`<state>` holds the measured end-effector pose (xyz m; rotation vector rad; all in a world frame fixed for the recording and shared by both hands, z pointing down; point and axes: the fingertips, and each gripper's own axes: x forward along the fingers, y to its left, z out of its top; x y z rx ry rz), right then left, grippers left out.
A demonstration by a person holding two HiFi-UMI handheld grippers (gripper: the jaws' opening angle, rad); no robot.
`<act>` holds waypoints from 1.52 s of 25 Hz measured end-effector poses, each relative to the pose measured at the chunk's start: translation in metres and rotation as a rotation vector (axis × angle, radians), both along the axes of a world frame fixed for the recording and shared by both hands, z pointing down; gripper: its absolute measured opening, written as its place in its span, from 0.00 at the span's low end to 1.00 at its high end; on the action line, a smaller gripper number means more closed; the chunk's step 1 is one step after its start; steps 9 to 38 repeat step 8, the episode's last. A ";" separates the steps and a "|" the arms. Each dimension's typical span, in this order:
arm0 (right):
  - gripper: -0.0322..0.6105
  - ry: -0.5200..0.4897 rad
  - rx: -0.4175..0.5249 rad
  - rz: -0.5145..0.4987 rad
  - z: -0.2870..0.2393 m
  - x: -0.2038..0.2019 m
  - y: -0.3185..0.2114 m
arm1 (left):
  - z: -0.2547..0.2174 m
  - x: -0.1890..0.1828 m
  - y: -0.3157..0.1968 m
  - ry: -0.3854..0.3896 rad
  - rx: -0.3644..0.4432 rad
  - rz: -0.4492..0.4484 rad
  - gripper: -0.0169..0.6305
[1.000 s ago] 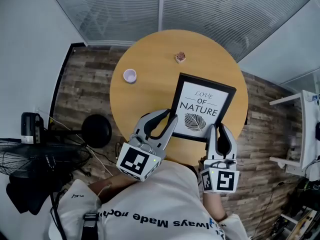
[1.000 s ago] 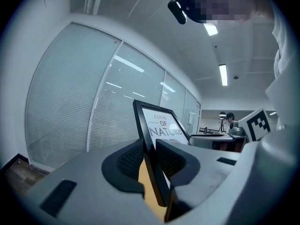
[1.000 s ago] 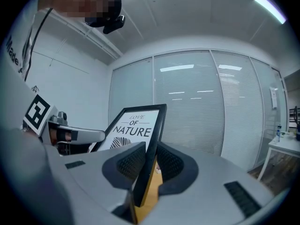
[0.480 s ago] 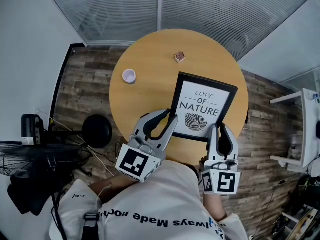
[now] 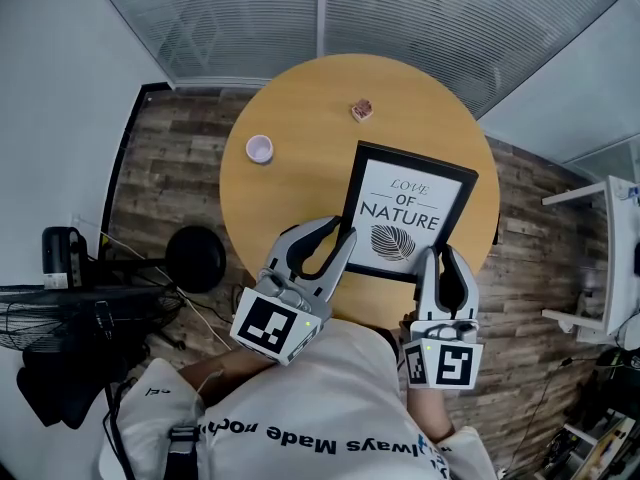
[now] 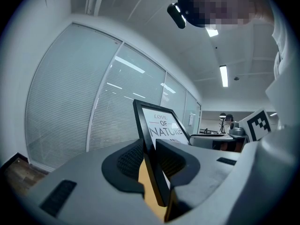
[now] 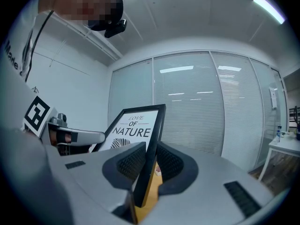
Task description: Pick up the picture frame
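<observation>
Frame position: the picture frame [image 5: 408, 213] is over the near right part of the round desk [image 5: 300, 108], print side up, with its bottom edge toward us. We cannot tell whether it rests on the wood or is just clear of it.
Left grip: the left hand-held gripper [image 5: 340, 231] is closed on the frame's left rail, close to the near corner. In the left gripper view the black rail sits pinched between the ribbed pads [image 6: 129, 159], with no gap on either side.
Right grip: the right hand-held gripper [image 5: 443, 255] is clamped on the near right corner. The right gripper view shows the same thin rail squeezed between its pads [image 7: 131, 162].
Why two grips: we judge that one hold on each side of the near edge keeps a flat, wide frame from swinging or twisting as it rises.
Why on the rail: the rail is the only part that is thin enough to fit the jaws.
Bystanders: a small cup [image 5: 259, 149] and a small brown item [image 5: 361, 111] sit well apart from the frame, further back on the desk, so neither is in the way.
Step in hand: grasp made on both sides; we read the lift as the move due next.
</observation>
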<state>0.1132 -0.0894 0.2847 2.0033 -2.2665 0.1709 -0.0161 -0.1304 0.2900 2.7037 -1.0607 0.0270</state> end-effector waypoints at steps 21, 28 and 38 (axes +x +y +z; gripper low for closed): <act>0.19 -0.007 0.002 0.001 -0.001 0.002 0.004 | -0.001 0.002 0.004 0.001 0.001 0.001 0.18; 0.19 -0.007 0.002 0.001 -0.001 0.002 0.004 | -0.001 0.002 0.004 0.001 0.001 0.001 0.18; 0.19 -0.007 0.002 0.001 -0.001 0.002 0.004 | -0.001 0.002 0.004 0.001 0.001 0.001 0.18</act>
